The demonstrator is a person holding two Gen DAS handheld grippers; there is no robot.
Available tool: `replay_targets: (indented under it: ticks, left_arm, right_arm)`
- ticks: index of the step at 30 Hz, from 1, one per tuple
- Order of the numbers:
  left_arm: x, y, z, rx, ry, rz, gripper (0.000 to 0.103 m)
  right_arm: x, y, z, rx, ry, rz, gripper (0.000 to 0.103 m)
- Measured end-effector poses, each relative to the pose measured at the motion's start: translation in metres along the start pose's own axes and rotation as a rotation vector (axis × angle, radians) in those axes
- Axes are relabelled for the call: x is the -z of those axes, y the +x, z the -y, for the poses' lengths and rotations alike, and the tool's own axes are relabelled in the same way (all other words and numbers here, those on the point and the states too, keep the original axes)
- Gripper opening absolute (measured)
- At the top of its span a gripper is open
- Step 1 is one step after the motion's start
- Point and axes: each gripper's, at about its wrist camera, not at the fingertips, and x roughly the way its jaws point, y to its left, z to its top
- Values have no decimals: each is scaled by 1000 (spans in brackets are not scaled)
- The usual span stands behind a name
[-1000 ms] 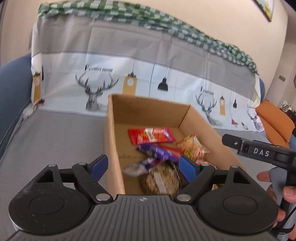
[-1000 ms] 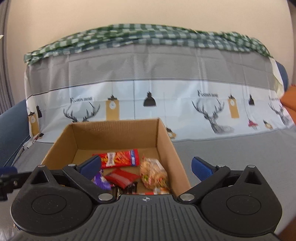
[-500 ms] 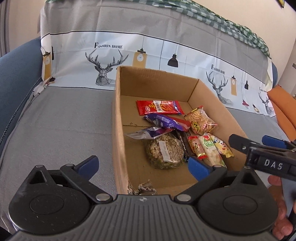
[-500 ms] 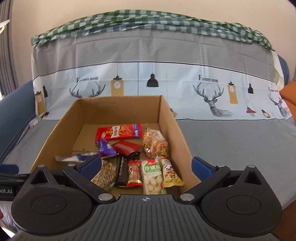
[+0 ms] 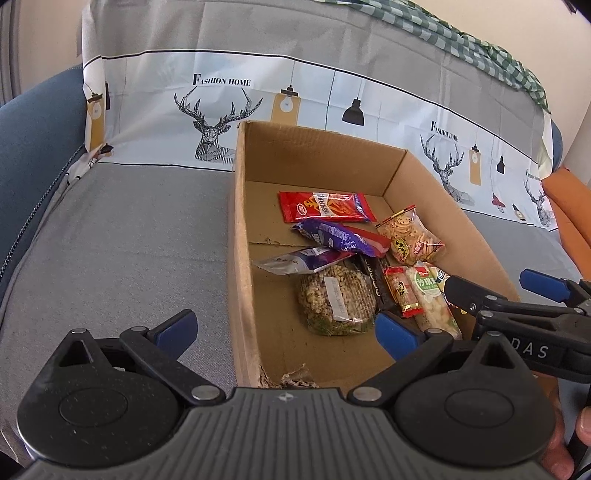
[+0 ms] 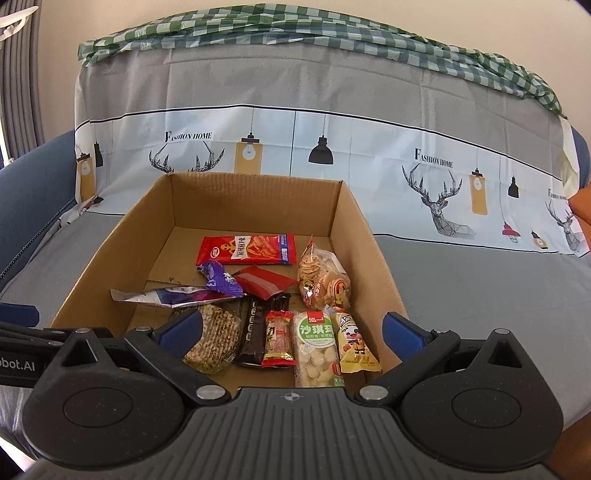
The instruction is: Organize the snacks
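1. Left wrist view: left gripper [image 5: 284, 332] spread to its widest, nothing between the blue fingertips [image 5: 173, 328]; straddling the near left wall of the cardboard box [image 5: 240, 258], one fingertip outside over the grey sofa cover [image 5: 129, 240], the other inside near the round grain cake [image 5: 334, 297].
2. Right wrist view: right gripper [image 6: 295, 330] spread wide, pinching nothing, poised above the near edge of the same box [image 6: 369, 236].
3. Snacks lying loose on the box floor: red packet [image 6: 247, 249] toward the far wall, purple wrapper [image 6: 219, 278] and small red pouch [image 6: 264, 282] overlapping just in front of it, bag of round crackers [image 6: 323, 280] against the right wall.
4. Near row, side by side and touching: grain cake, dark bar [image 6: 255, 336], thin red stick [image 6: 279, 339], green-labelled rice bar [image 6: 317, 347], yellow cartoon packet [image 6: 354, 347].
5. Silver-and-purple sachet [image 6: 166, 295] lying flat left of the pile, touching the grain cake.
6. Box resting on the covered sofa seat, printed backrest cover [image 6: 332, 147] behind, green checked cloth [image 6: 295, 29] along the top.
7. Hand [image 5: 576, 443] at lower right edge of the left view, below the right gripper's body.
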Motion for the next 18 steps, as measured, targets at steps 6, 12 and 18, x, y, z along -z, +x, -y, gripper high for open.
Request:
replay_targets:
  ticks: [6,12,18]
  left_arm:
    - [1,0,1,7,5,-3,102]
    - [2,0,3,11,15,-1,102]
    - [2,1,4,16,21,-2,102]
  right_arm:
    - [0,2,1,-3,1,-4,102]
    - [0,3,-1,-6,-6,-7,102]
    - [0,5,-2,-6,-14,-6,102]
